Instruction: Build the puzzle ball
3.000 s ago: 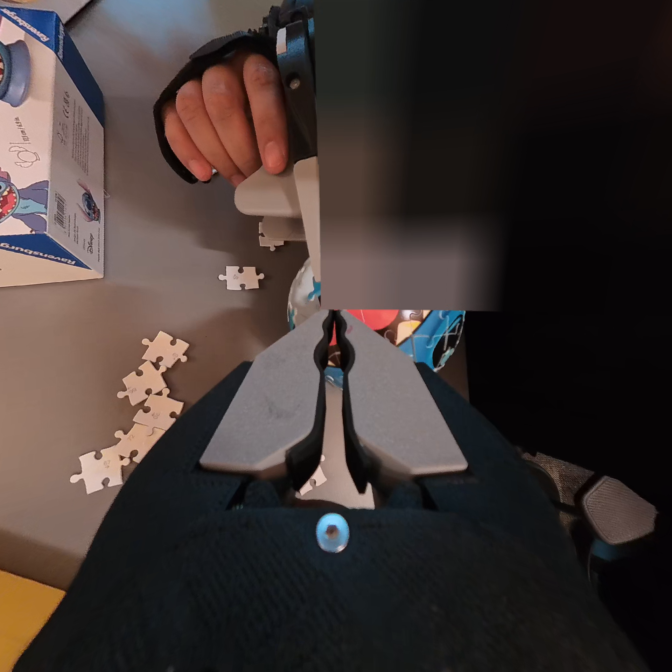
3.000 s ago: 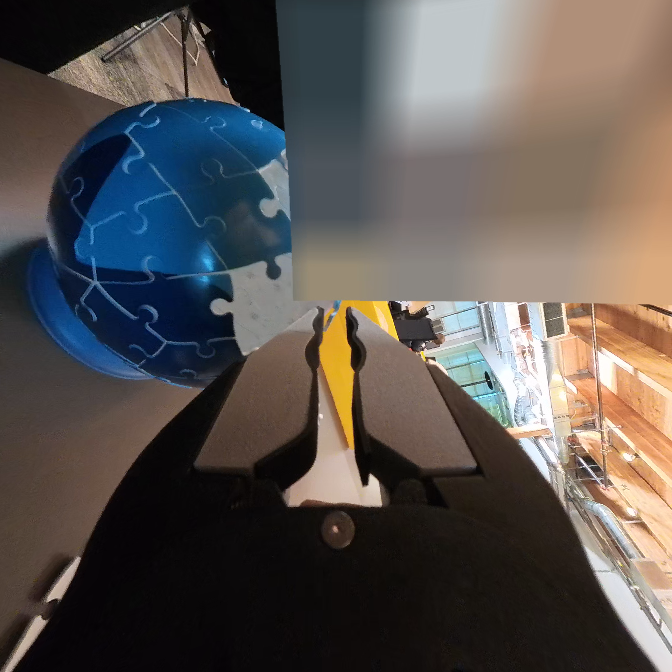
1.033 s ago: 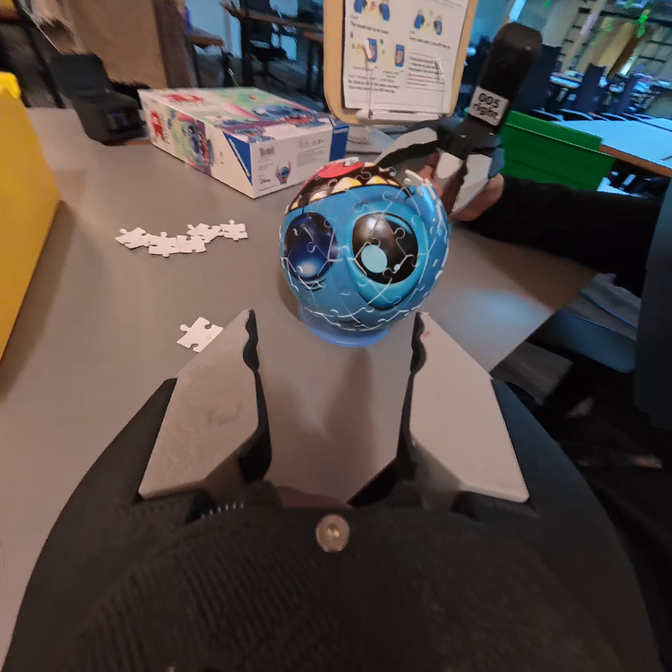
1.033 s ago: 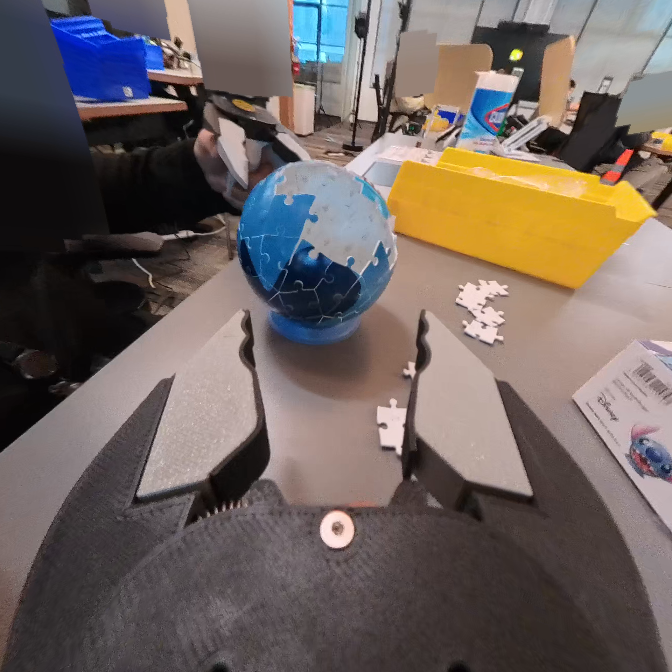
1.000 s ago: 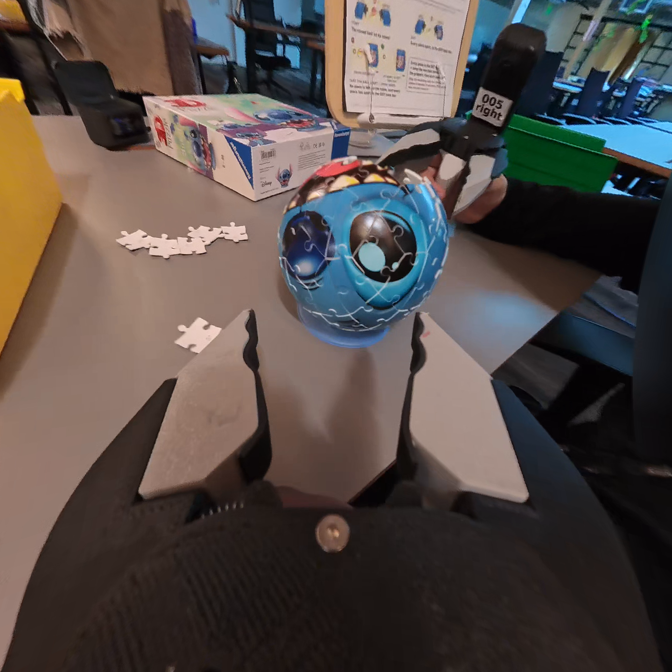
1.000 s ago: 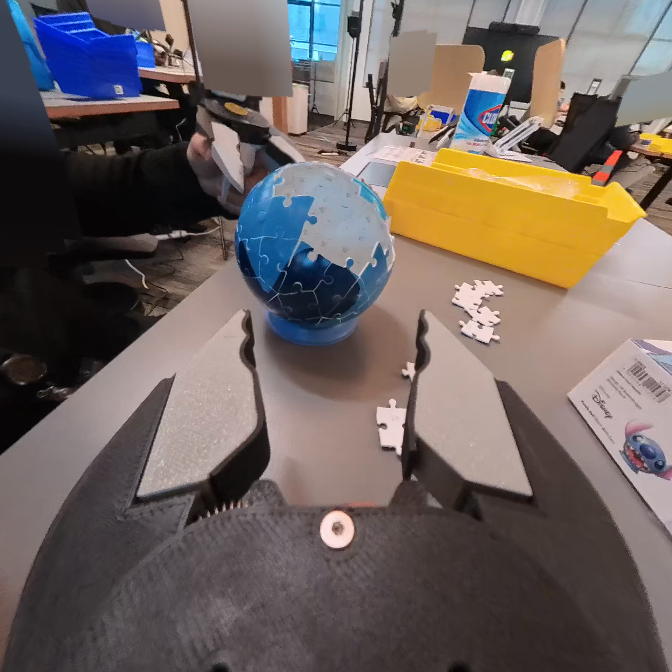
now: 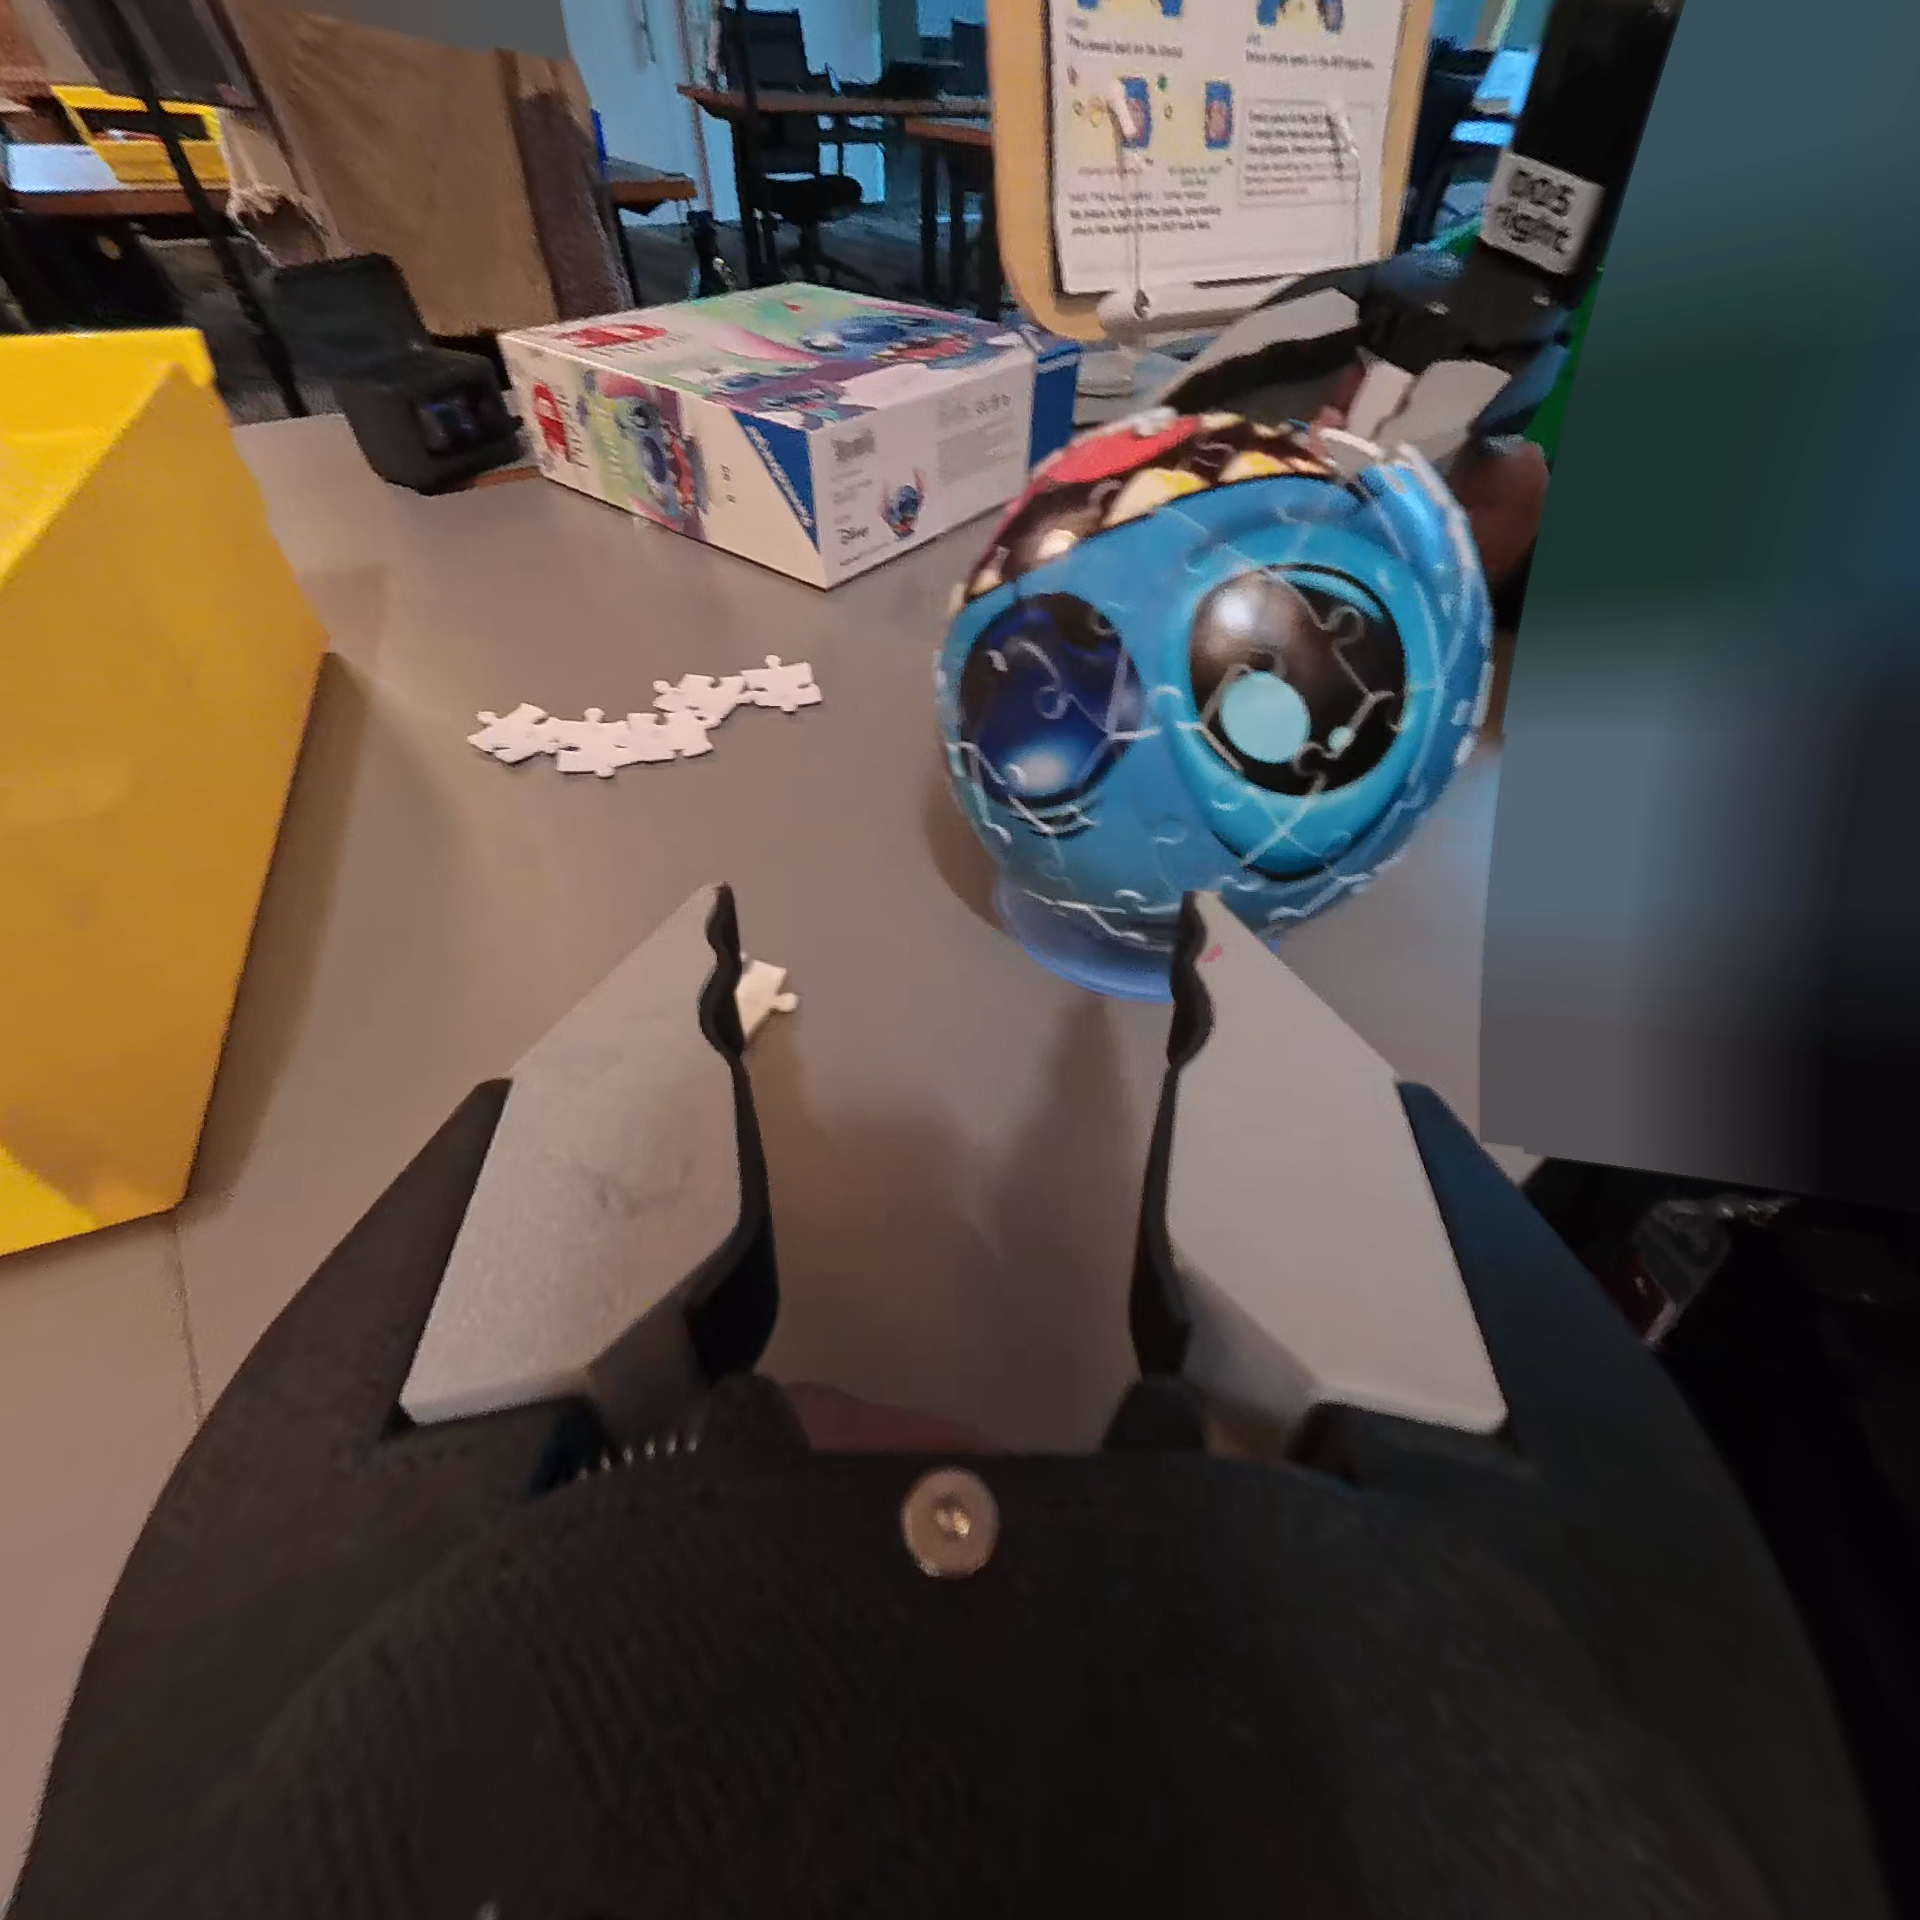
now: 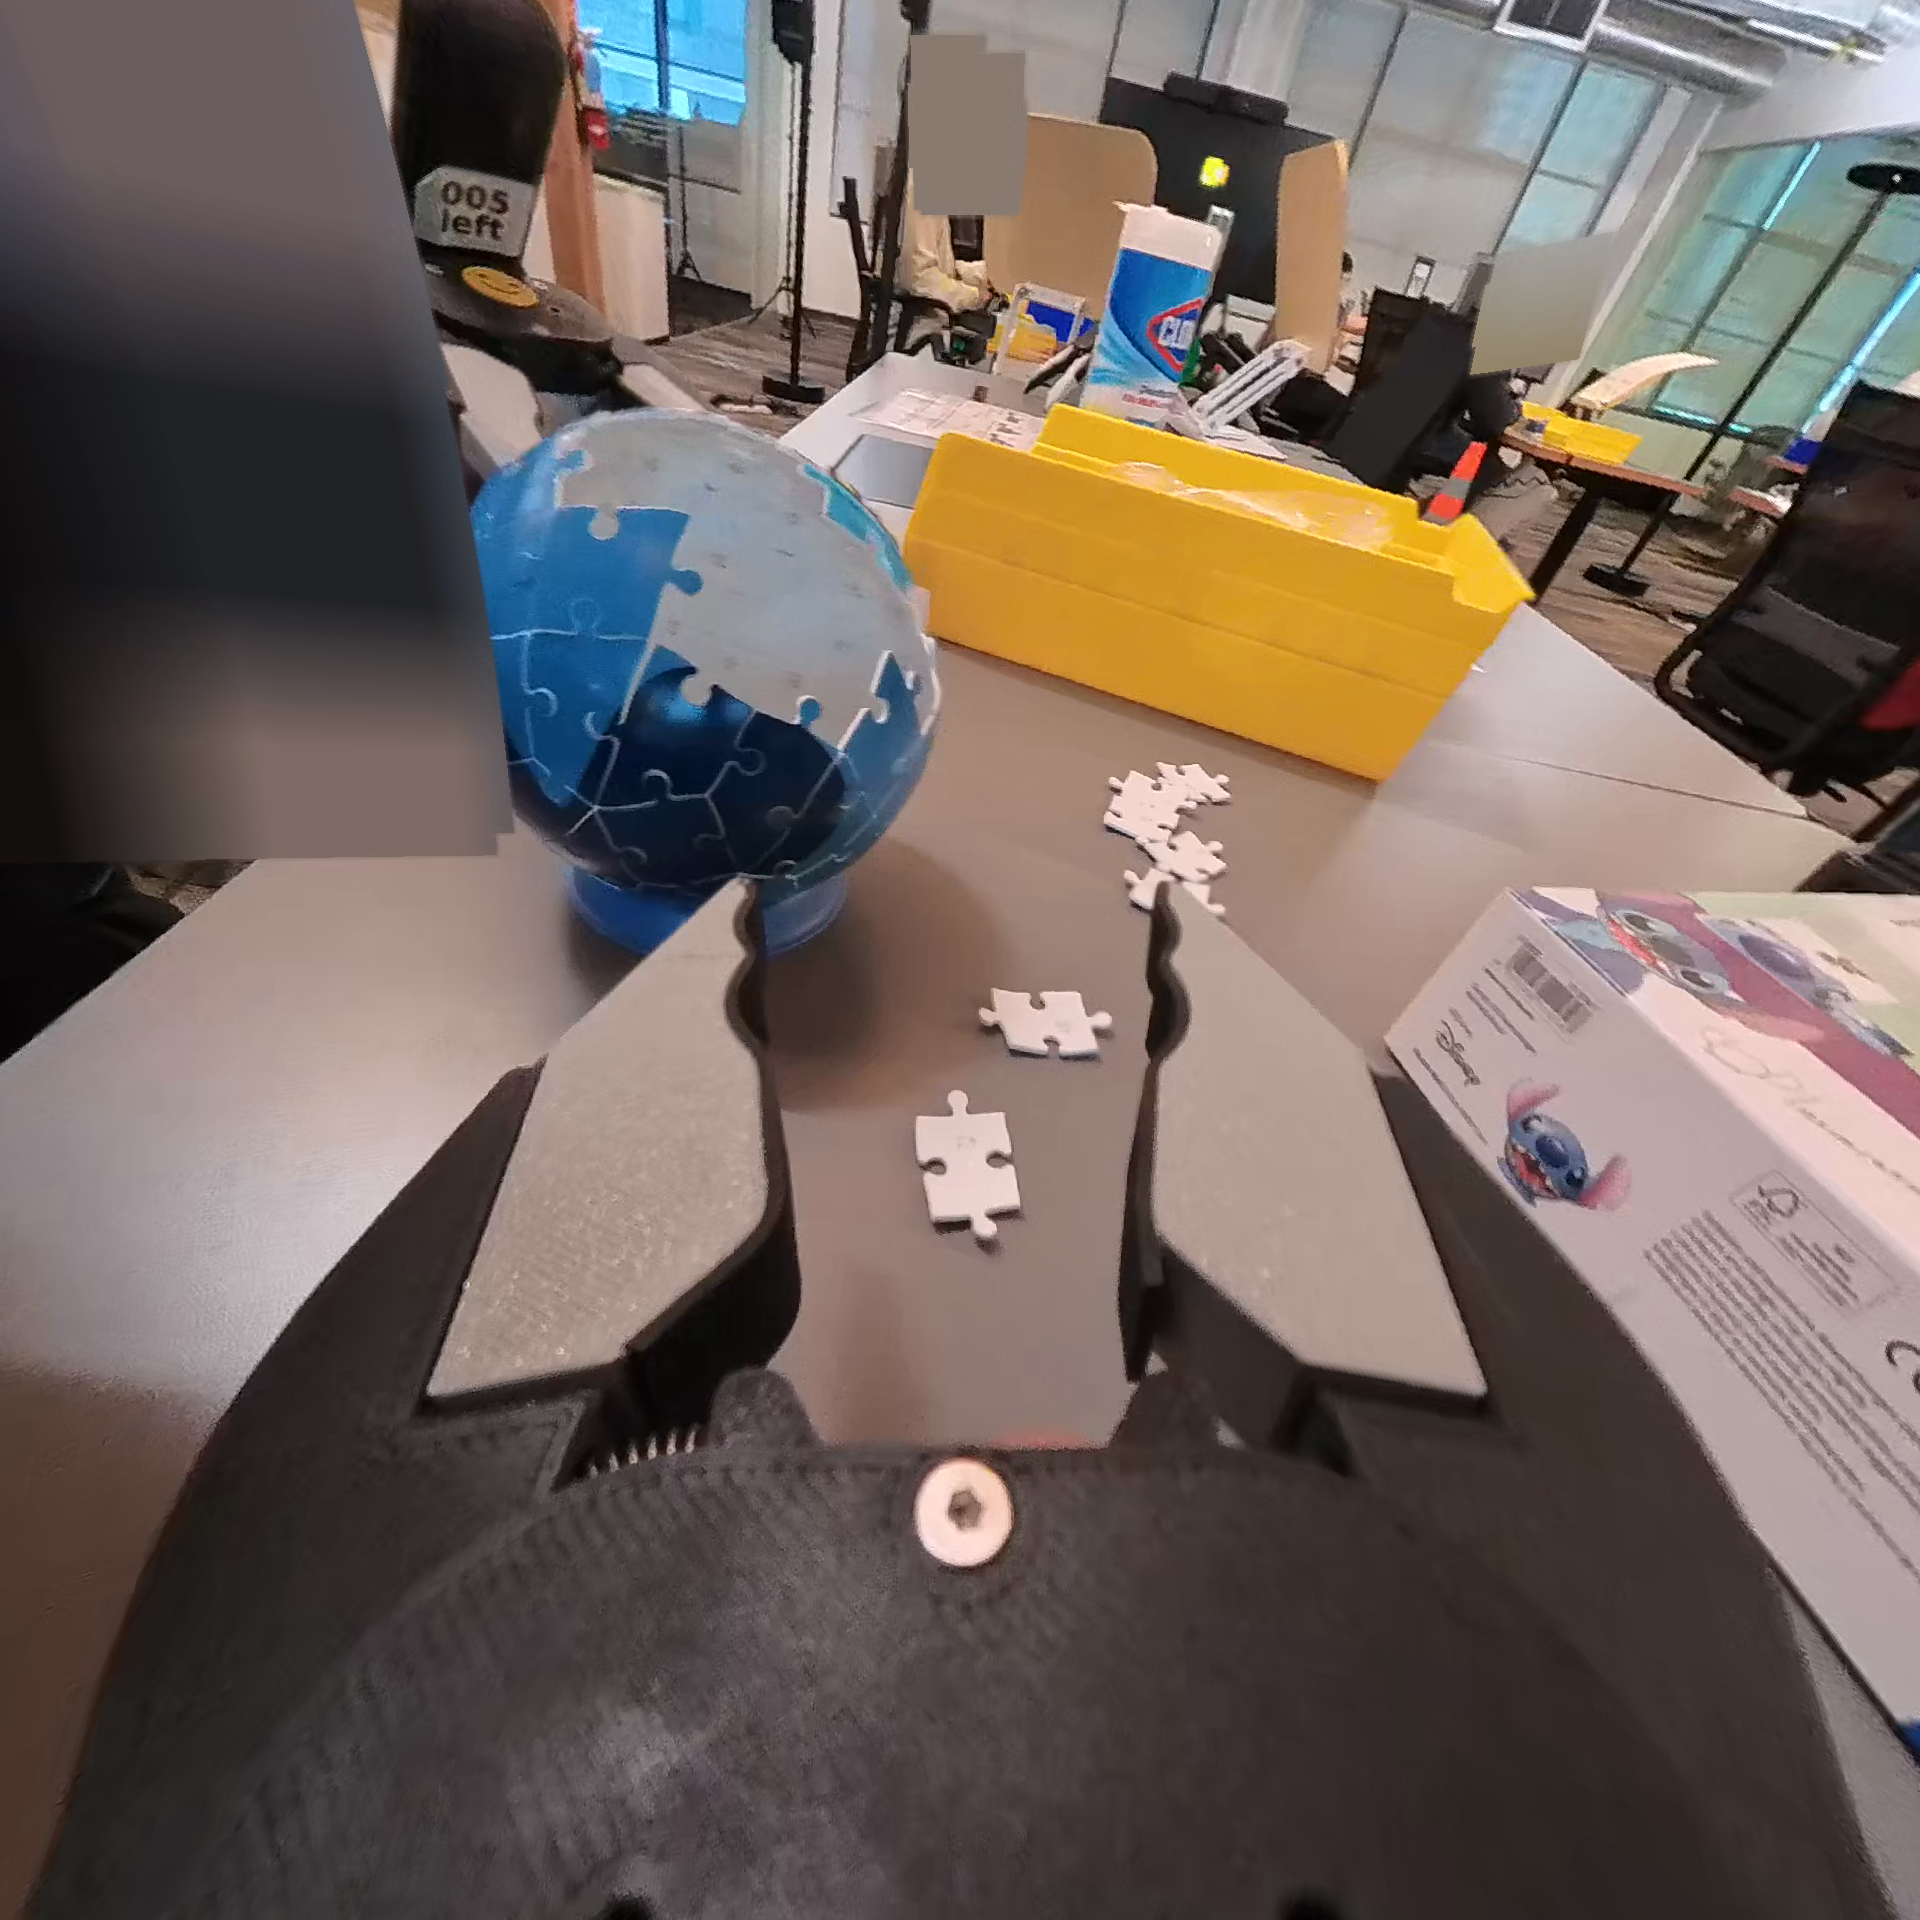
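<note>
The blue puzzle ball point(image 7: 1216, 717) stands on a blue ring base on the grey table point(image 7: 520, 883), with a gap of bare white shell on its far side point(image 8: 769, 582). My left gripper point(image 7: 951, 935) is open and empty, just short of the ball's base, with one loose white piece point(image 7: 764, 987) by its left fingertip. My right gripper point(image 8: 951, 925) is open and empty on the ball's other side, and two loose white pieces point(image 8: 1044, 1021) point(image 8: 966, 1162) lie between its fingers. A cluster of white pieces point(image 7: 644, 717) lies further out on the table and shows in the right wrist view too point(image 8: 1169, 821).
A yellow bin point(image 7: 114, 748) stands left of my left gripper and shows behind the ball in the right wrist view point(image 8: 1205, 582). The puzzle box point(image 7: 790, 457) lies at the back and beside my right gripper point(image 8: 1704, 1164). An instruction sheet point(image 7: 1205, 135) stands behind the ball.
Both grippers have swung sideways, so the ball now sits off to one side in each view. The right gripper has come over the two loose pieces. Both stay open.
</note>
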Demonstrator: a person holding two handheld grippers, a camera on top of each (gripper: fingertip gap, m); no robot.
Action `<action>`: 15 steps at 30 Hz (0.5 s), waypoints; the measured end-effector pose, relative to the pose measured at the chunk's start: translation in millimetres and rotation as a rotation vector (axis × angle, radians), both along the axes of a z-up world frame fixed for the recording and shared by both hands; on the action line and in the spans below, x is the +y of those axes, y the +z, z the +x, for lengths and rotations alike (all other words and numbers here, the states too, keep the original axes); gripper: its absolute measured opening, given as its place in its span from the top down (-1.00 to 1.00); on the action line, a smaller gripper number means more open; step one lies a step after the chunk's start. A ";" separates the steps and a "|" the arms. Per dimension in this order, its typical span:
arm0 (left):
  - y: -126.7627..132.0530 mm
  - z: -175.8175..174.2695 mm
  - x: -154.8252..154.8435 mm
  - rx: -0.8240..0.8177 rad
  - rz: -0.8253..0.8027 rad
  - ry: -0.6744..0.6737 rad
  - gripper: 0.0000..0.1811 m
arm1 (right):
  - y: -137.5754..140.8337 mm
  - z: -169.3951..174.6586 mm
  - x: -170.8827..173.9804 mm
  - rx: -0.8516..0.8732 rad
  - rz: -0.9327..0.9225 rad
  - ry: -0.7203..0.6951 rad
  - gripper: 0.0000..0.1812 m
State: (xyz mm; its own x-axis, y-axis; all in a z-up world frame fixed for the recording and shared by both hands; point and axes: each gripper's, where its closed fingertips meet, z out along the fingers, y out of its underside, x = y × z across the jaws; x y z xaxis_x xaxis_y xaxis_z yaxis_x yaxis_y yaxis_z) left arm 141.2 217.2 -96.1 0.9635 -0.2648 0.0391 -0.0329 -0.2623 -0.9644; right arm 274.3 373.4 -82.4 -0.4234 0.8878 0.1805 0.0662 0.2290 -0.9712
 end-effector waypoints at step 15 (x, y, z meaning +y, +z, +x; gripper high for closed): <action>-4.5 -7.4 -2.3 -0.007 -0.030 -0.087 0.02 | -8.8 7.0 -9.9 -0.040 0.048 0.055 0.15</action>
